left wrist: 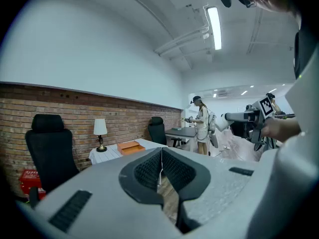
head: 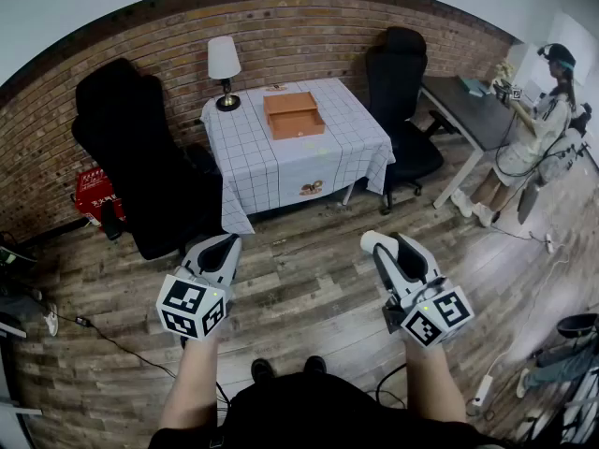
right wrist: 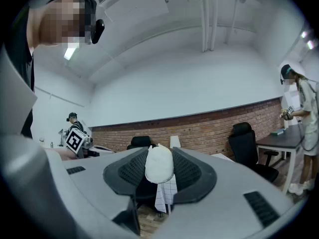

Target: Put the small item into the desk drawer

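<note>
A small white rounded item (right wrist: pixel 159 163) sits between the pads of my right gripper (right wrist: pixel 159 172), which is shut on it. In the head view the item (head: pixel 371 241) shows as a white lump at the tip of the right gripper (head: pixel 380 248), low over the wooden floor. My left gripper (head: pixel 226 245) is held beside it at the left, jaws pressed together on nothing (left wrist: pixel 161 166). The orange wooden drawer box (head: pixel 293 114) stands on the far table, well ahead of both grippers, and it also shows in the left gripper view (left wrist: pixel 129 147).
The table (head: pixel 314 162) wears a white checked cloth and carries a lamp (head: pixel 224 68). Black office chairs stand to its left (head: pixel 140 148) and right (head: pixel 398 78). A grey desk (head: pixel 463 106) and a standing person (head: pixel 543 124) are at the far right. A red box (head: pixel 94 193) lies by the brick wall.
</note>
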Available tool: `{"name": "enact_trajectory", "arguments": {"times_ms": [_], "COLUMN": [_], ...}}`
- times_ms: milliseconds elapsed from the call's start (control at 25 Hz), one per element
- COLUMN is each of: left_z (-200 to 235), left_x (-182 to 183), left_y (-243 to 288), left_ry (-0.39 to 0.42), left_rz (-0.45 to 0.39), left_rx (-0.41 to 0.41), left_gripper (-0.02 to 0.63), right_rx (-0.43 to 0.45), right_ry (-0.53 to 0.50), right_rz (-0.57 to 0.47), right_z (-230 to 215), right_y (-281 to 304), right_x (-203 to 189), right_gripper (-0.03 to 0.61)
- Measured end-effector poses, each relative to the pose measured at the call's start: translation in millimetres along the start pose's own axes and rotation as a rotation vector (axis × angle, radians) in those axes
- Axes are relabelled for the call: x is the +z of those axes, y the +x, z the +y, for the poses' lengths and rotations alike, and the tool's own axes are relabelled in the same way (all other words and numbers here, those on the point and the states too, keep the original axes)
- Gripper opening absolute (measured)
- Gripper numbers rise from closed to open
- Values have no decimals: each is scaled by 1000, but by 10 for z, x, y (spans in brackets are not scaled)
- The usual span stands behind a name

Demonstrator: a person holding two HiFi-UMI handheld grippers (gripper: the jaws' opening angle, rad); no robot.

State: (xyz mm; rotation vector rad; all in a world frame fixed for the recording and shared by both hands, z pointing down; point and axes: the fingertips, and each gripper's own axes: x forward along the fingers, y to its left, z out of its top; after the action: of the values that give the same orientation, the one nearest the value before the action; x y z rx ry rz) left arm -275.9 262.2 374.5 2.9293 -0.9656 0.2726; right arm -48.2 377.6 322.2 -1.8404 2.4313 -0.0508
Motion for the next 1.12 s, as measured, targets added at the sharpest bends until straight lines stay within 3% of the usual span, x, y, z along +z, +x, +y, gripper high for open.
{"name": "enact_trajectory", "arguments": {"times_ms": [560,1120], "left_z": [-416,-996], "left_x": [103,-26], "left_y": [303,567], "left_ry": [21,17], "left_rz": [15,63], "left_rx": [-28,1], "left_gripper": [11,11], "right_rx": [0,43], "right_ry": [22,111], "right_rz": [-8,6], "right_z": [-340,-871], "right_y": [-279,-786], "right_x": [6,-198], "right_gripper": [153,156]}}
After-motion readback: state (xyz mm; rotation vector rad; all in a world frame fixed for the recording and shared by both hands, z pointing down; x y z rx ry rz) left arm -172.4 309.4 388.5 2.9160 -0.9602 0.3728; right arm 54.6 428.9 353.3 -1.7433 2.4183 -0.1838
